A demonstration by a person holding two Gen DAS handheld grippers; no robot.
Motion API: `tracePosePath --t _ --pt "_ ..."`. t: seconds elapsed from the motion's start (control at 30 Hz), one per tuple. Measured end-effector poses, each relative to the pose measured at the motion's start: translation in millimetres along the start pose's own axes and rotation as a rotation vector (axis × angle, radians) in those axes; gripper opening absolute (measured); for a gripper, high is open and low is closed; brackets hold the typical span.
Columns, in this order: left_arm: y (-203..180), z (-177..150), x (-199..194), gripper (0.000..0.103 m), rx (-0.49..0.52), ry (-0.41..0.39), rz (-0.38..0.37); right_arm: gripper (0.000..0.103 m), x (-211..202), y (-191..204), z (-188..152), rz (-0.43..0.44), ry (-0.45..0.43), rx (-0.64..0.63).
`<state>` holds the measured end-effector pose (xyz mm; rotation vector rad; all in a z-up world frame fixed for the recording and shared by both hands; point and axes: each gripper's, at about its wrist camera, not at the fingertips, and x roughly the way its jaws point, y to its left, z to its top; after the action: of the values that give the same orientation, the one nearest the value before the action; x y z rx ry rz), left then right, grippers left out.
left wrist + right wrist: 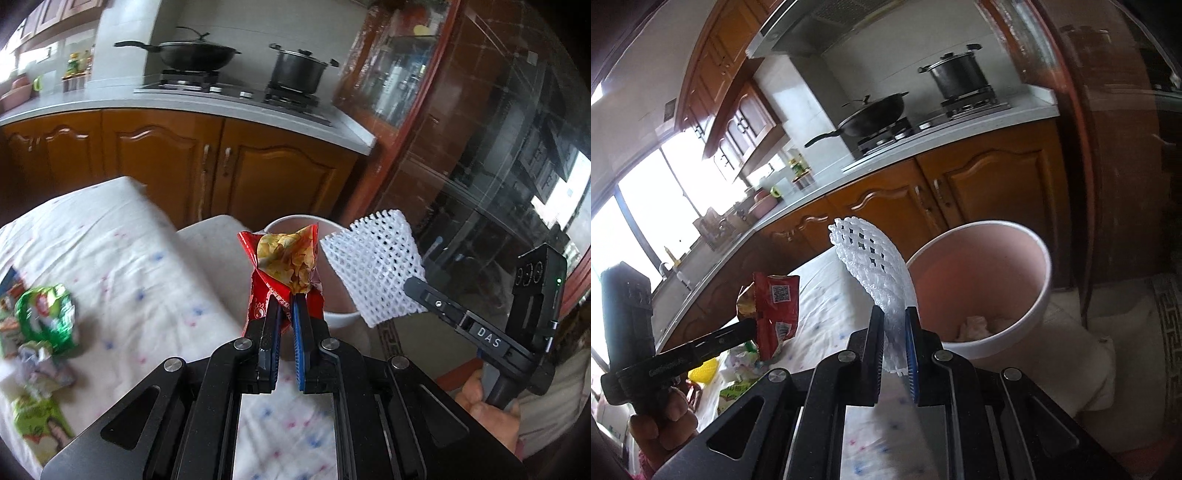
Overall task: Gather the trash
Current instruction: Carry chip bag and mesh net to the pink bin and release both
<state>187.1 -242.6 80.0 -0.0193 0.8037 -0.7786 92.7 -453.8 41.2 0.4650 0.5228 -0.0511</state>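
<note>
Both grippers were loaded. The left gripper (286, 295) was clamped shut on the lower end of a crumpled red foil snack packet (286, 266), which stood upright above the fingertips, its torn yellow-printed mouth uppermost. The right gripper (894, 321) was closed on the bottom edge of a white foam mesh fruit sleeve (875, 258), whose long axis ran up and away from the jaws, curving left at the top. The target, a round pale pink plastic bin with a white rim (1045, 280), stood on the floor off the far corner of the bed covered in a white dotted sheet (129, 258). In the right wrist view the bin's open mouth lay just ahead and right of the sleeve; in the left wrist view it sat directly behind the packet. Judgement: the right hand was nearer the opening, so the sleeve should drop first, with a short reach forward and right before release. Pale crumpled scraps (975, 326) already lay in the bin. More wrappers, green and white (48, 321), remained on the sheet to the left.
</note>
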Motion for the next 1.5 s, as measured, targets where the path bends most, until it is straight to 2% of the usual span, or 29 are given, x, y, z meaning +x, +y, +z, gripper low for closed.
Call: tracePosePath --t 0.27,0.57,0.73,0.77,0.8,0.87,0.97,1.17,1.23,1.4,1.5 --pt "-21.6 27.5 47.7 0.005 0.028 0.030 -0.020 0.011 7.7 -22.3 18.8 -0.068 -0.018 0.001" --pt "-29.4 35.9 115.6 0.007 -0.001 0.158 -0.040 0.012 33.6 -45.9 34.9 -0.118 0.013 0.017" --pt "-32.1 34.3 131.4 0.024 -0.009 0.187 -0.024 0.018 45.8 -57.1 33.5 -0.134 0.047 0.043" --pt "-31.8 33.8 132.4 0.025 -0.011 0.190 -0.025 0.027 47.1 -59.1 32.9 -0.137 0.053 0.049" --pt "-30.9 32.7 133.0 0.029 -0.014 0.193 -0.024 0.042 47.9 -61.1 32.4 -0.138 0.056 0.056" --pt "-28.4 31.6 132.4 0.035 -0.021 0.191 -0.022 0.058 47.2 -64.8 32.1 -0.134 0.052 0.070" --pt "-23.5 29.7 126.6 0.036 -0.032 0.181 -0.019 0.058 44.4 -67.0 32.3 -0.133 0.046 0.078" --pt "-10.2 25.2 109.7 0.046 -0.060 0.151 -0.005 0.059 39.2 -60.8 32.0 -0.117 0.039 0.078" --pt "-2.0 21.2 101.4 0.050 -0.075 0.140 0.004 0.065 37.0 -54.8 29.9 -0.107 0.036 0.071" --pt "22.5 10.1 72.1 0.051 -0.126 0.103 0.037 0.076 34.8 -35.7 24.6 -0.062 0.035 0.053" --pt "38.7 4.2 52.3 0.051 -0.152 0.078 0.061 0.077 34.1 -20.5 19.2 -0.029 0.036 0.036"
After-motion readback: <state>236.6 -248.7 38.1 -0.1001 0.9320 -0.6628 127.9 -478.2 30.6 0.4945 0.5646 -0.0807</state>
